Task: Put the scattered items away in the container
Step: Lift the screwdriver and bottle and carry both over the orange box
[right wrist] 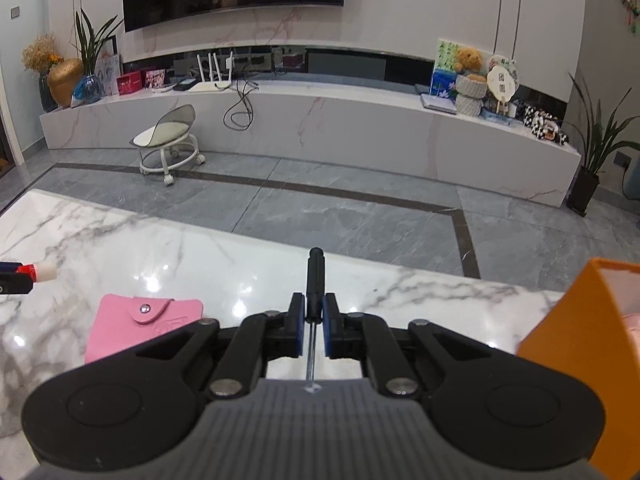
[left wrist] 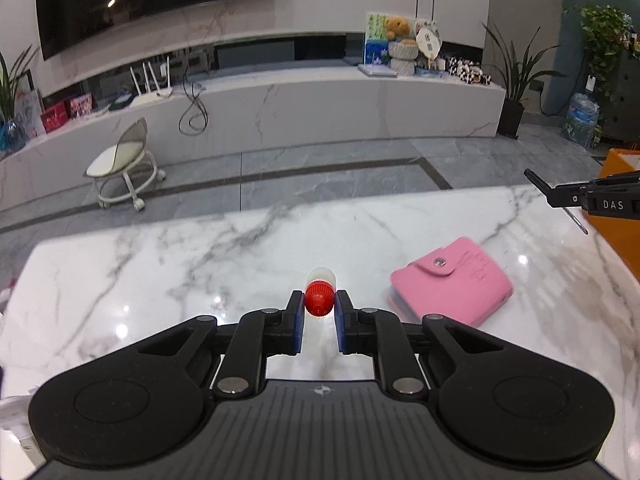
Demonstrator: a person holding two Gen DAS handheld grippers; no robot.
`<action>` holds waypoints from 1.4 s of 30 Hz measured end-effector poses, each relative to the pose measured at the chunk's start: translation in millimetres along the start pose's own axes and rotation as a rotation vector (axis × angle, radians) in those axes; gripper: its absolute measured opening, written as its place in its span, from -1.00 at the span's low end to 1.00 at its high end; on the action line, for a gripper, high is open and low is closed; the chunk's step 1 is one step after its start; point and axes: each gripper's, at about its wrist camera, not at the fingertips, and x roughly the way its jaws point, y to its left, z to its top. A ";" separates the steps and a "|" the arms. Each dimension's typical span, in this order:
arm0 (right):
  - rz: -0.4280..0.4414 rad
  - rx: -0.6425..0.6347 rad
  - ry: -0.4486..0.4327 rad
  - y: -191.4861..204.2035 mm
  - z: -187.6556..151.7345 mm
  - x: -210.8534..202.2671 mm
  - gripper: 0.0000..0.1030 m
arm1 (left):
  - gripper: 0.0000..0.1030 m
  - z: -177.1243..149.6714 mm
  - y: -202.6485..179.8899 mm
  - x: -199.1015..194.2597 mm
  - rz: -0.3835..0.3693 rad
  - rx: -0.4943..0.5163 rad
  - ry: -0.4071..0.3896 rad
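My left gripper [left wrist: 319, 300] is shut on a small white bottle with a red cap [left wrist: 319, 295], held above the marble table [left wrist: 160, 280]; the bottle [right wrist: 40, 271] also shows at the left edge of the right wrist view. My right gripper [right wrist: 314, 306] is shut on a black-handled screwdriver [right wrist: 315, 276], handle forward, metal shaft running back between the pads. That gripper [left wrist: 560, 196] appears at the right of the left wrist view. A pink snap wallet [left wrist: 452, 282] lies on the table between them, also the wallet [right wrist: 120, 332] in the right view. An orange container [right wrist: 580, 344] stands at the right.
The table's far edge [right wrist: 240, 240] drops to a grey tiled floor. A white rolling stool [right wrist: 168, 144] and a long marble media bench [right wrist: 320, 120] stand beyond. The orange container [left wrist: 616, 216] sits at the table's right end.
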 end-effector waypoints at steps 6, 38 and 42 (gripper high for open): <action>-0.003 0.011 -0.050 -8.3 7.4 -36.2 -0.81 | -0.65 6.2 -13.8 -24.6 0.018 0.023 -0.037; -0.135 0.185 -0.235 -184.2 -38.8 -208.1 -0.81 | -0.65 69.3 -244.9 -102.7 -0.045 0.316 -0.222; -0.143 0.211 -0.242 -202.0 -45.9 -215.9 -0.81 | -0.65 70.0 -276.9 -101.6 -0.066 0.344 -0.227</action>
